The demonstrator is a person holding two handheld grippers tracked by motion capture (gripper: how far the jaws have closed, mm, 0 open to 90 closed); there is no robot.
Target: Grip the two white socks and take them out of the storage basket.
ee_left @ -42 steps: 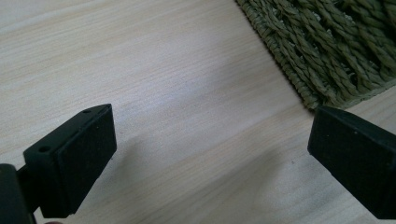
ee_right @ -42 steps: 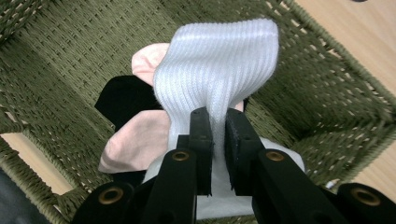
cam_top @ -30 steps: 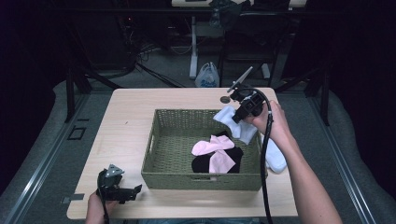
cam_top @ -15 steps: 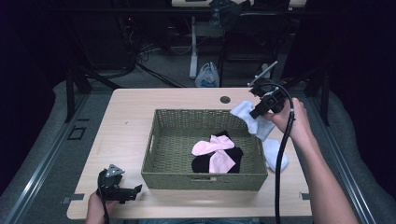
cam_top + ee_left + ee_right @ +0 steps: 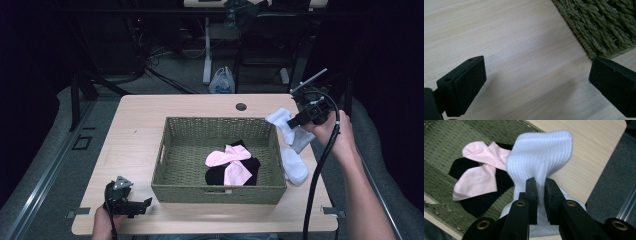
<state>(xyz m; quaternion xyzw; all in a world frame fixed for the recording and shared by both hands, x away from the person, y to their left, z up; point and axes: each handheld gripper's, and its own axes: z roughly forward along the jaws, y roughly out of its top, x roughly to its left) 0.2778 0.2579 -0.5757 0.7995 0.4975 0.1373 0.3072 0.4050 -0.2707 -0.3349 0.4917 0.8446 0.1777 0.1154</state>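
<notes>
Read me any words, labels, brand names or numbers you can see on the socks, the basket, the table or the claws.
None: no readable text anywhere.
White sock in the right claw: plain ribbed knit, no logo.
Pink socks and black socks in the basket: unmarked.
Table: bare wood grain.
Left claw: plain black pads.
White bag on the floor: too small to tell.
</notes>
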